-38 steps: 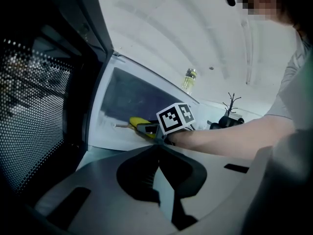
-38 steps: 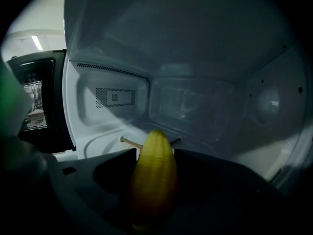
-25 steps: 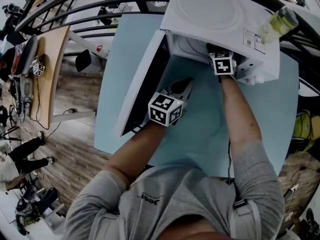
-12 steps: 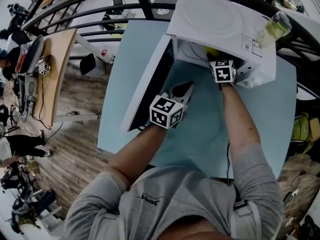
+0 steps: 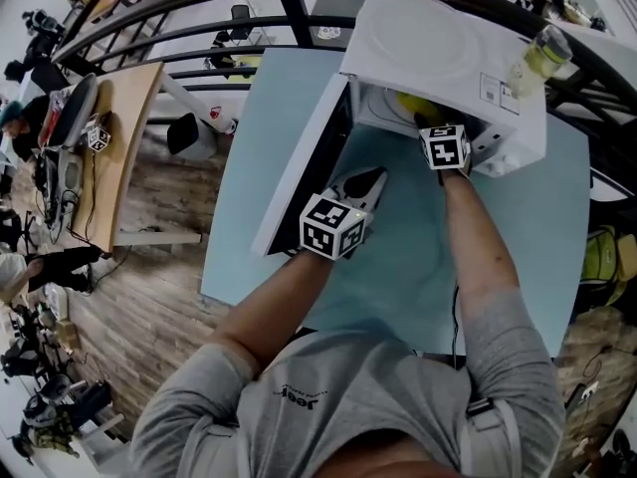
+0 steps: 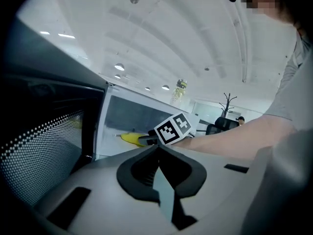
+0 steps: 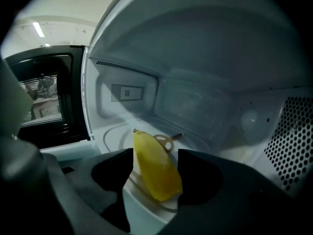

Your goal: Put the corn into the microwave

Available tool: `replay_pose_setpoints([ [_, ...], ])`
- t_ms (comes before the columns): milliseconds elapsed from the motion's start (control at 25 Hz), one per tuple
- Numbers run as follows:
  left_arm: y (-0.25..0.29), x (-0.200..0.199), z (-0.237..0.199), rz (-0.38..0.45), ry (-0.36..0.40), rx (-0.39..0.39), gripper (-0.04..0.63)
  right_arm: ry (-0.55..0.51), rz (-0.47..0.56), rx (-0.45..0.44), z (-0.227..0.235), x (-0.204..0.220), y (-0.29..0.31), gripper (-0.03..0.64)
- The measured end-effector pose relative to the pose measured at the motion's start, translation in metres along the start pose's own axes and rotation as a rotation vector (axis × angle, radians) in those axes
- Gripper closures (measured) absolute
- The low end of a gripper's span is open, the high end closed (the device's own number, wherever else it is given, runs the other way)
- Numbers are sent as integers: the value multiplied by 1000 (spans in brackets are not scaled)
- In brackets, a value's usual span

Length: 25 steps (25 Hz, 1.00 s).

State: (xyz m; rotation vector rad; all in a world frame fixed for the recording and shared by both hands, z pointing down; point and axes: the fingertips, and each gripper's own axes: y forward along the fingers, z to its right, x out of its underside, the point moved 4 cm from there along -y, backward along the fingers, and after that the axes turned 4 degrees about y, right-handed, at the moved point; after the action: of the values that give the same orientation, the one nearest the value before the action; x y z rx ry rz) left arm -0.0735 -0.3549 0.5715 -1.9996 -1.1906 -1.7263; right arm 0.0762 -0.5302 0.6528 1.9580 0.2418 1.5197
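- Inside the microwave [image 5: 438, 38], at the upper right of the head view, the corn [image 7: 154, 168] lies on the cavity floor near the front, its tip pointing inward.
- Right gripper [image 7: 155, 153] reaches through the opening, jaws spread wide on either side of the corn and pads clear of it. I judge this a let-go, so the cob rests by itself.
- Left gripper [image 6: 157, 150] hangs at centre frame beside the open door [image 5: 309, 157], jaws closed together on nothing, likely placed to swing it.
- A bottle [image 5: 542, 58] stands on the microwave's top. The right gripper in the doorway blocks closing.
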Motion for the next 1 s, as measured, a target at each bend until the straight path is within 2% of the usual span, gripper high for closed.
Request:
replay_pose_setpoints([
  [440,-18,-16,5,28,9,1,577,0,34,-18,-12,-1,-35,322],
  [640,-30,-25,8,44,11,15,577,75,44,-40,-20,2,-70,322],
  [760,-38,-34,12,56,19,34,577,151,77,-92,-27,-2,-95,327],
  [1000,-58,-51,24,91,23,102,577,263,154,-202,-45,-14,-152,411],
])
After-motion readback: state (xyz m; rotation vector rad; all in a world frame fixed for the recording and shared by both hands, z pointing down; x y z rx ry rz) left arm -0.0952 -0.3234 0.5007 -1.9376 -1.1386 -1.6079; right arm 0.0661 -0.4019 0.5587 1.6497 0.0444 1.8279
